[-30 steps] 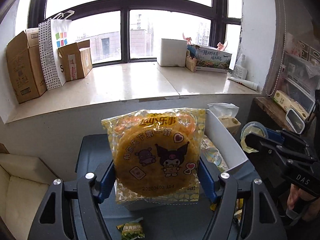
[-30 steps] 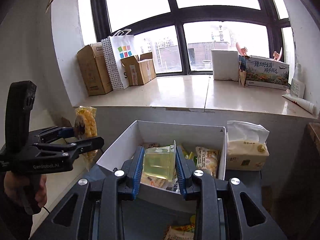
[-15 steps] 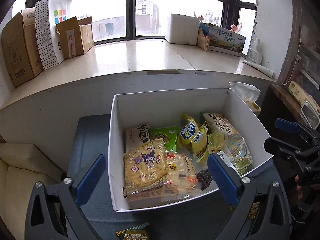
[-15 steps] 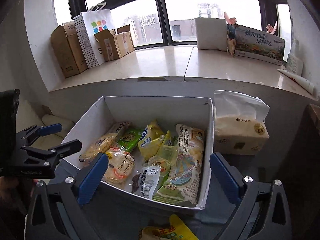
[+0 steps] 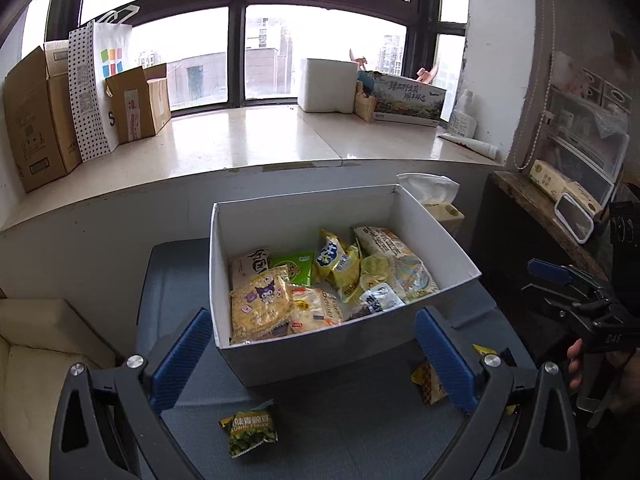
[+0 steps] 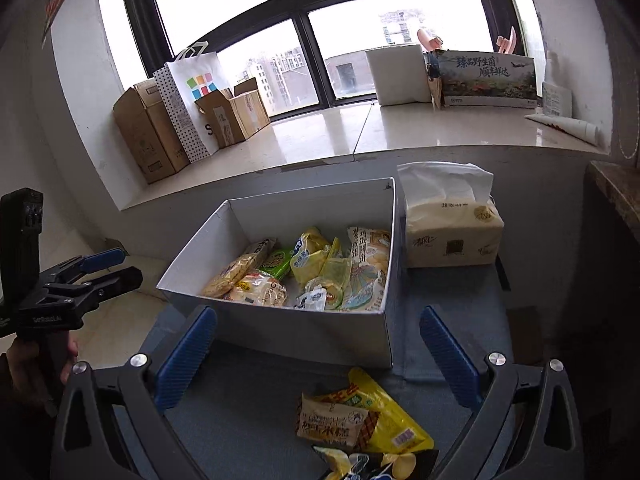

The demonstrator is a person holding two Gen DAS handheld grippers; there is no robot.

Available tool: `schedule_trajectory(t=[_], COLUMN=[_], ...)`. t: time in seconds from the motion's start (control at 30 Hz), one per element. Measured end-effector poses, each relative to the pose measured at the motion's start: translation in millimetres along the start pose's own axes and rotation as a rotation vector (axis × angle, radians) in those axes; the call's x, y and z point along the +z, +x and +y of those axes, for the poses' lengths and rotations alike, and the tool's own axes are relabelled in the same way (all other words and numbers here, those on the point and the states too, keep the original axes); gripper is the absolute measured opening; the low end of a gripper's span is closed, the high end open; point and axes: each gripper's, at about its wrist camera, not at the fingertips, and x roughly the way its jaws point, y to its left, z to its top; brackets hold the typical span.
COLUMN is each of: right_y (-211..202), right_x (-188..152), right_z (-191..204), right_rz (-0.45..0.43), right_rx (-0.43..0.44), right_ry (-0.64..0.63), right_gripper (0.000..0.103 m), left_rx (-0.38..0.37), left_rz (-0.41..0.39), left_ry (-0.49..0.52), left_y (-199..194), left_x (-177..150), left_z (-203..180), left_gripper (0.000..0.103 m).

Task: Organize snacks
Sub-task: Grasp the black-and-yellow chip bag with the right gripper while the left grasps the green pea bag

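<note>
A white cardboard box stands on a grey-blue pad and holds several snack packets. Among them lie the yellow cartoon cracker pack at the front left and a clear yellowish jelly pack near the middle. My left gripper hangs open in front of the box with nothing between its blue pads. My right gripper is open and bare too. A green pea packet lies on the pad below the left gripper. A brown rice-cracker packet and a yellow bag lie below the right one.
A tissue pack sits right of the box. Behind runs a pale window ledge with cardboard boxes, a dotted paper bag and a white foam box. A dark shelf stands at the right, a cream cushion at the left.
Both grippers have let go: the cartoon cracker pack and the clear jelly pack now lie in the box. Both sets of jaws stand wide, and both grippers have drawn back from the box.
</note>
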Motion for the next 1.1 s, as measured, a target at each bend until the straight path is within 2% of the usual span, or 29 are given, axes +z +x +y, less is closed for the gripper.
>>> schedule_trajectory(t=[0.1,0.2,0.3,0.37,0.63,0.73,0.77,0.8,0.83,1.0,1.1], right_y=[-20,-32,-33,-27,15,26,28,30,35,24,10], right_x=[-33,-69,-103,-118,-138,-143,-144,-144,-145,-146,-146], right_z=[-1,-4,-5,-4,-2,-2,-4,-5,-7,-2,1], right_rz=[-0.017,-0.004,0.032,0.060,0.187,0.203,0.207,0.218,0.248,0.230,0.207], right_rx=[-0.027,-0.113,-0.186,-0.206,-0.265,-0.315,-0.317,-0.314,-0.300,-0.293,-0.280], right_ry=[-0.003,0.037,0.051,0.048,0.000,-0.013,-0.010,-0.006,-0.009,-0.030,-0.029], right_gripper=[0.103,0.103,0.103,0.103,0.103,0.103,0.101,0.087,0.082,0.065,0.063], left_rx=[-0.002,-0.003,-0.030,-0.041,-0.015,-0.010,-0.008,-0.002,0.003,0.025,0.033], left_rz=[-0.027,-0.013,0.037,0.071,0.100,0.115,0.116,0.118,0.120,0.134,0.144], left_ry=[0.035,0.025,-0.004,-0.023,-0.071,-0.093,-0.097,-0.100,-0.105,-0.115,-0.102], left_y=[-22,-34,-35,-36,-42,-42,-42,-42,-41,-35,-27], left_x=[-25,-54,-81,-95,-120,-125,-126,-127,-128,-131,-130], left_z=[-16,-23,-24,-24,-8,3,5,8,11,20,24], left_gripper=[0.103,0.103,0.103,0.103,0.103,0.103,0.103,0.103,0.103,0.103,0.103])
